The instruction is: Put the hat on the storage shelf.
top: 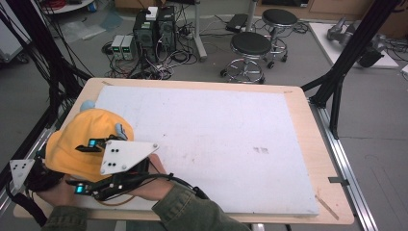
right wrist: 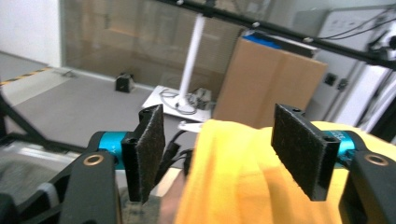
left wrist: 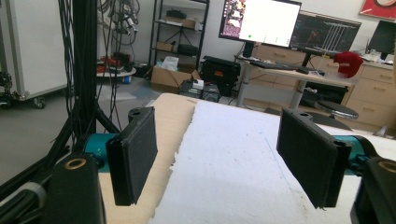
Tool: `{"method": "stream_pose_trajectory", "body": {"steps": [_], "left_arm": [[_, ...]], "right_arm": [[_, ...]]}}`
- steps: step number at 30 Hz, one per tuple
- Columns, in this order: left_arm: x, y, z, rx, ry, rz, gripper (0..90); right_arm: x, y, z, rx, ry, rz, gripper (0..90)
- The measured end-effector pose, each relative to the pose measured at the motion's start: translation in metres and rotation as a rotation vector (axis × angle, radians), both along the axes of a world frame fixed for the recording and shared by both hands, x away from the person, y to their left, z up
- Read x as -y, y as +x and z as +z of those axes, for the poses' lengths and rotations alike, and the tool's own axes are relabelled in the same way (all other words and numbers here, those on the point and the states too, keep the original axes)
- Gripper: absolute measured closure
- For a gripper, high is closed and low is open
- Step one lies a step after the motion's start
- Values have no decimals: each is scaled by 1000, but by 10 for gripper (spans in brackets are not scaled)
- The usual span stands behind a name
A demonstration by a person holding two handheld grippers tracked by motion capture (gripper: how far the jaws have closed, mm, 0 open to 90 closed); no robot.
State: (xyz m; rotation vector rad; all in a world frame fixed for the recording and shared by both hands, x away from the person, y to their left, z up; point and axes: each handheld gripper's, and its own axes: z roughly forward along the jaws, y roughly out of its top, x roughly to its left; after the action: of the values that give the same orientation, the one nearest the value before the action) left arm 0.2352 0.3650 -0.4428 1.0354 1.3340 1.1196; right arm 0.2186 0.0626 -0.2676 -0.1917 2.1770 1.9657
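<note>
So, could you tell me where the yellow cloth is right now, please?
In the high view the yellow cloth is bunched at the table's near-left corner, beside the right gripper.

Both hand-held grippers at the near left corner of the bench, jaws apart.

In the high view the right hand (top: 153,185) reaches in from the bottom edge in an olive sleeve (top: 192,211), holding the right gripper (top: 108,139) under its grey three-cornered plate (top: 122,156). The left hand (top: 57,192) sits at the lower left beside a second plate (top: 20,171). In its own view the left gripper (left wrist: 226,156) holds its jaws wide with nothing between them; the right gripper (right wrist: 224,151) likewise shows both jaws spread apart.
</note>
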Motion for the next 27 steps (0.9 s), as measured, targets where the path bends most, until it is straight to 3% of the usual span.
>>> {"method": "stream_pose_trajectory", "body": {"steps": [1,9,16,27], "left_arm": [[0,0,0,1,0,1,289],[0,0,0,-2,5,1,289],[1,0,0,-2,8,0,289],[2,0,0,-4,15,0,289]], "right_arm": [[6,2,2,-2,25,-37,302],[30,11,8,-49,110,-159,204],[50,21,3,-72,153,-242,128],[89,25,-3,-68,185,-340,109]]}}
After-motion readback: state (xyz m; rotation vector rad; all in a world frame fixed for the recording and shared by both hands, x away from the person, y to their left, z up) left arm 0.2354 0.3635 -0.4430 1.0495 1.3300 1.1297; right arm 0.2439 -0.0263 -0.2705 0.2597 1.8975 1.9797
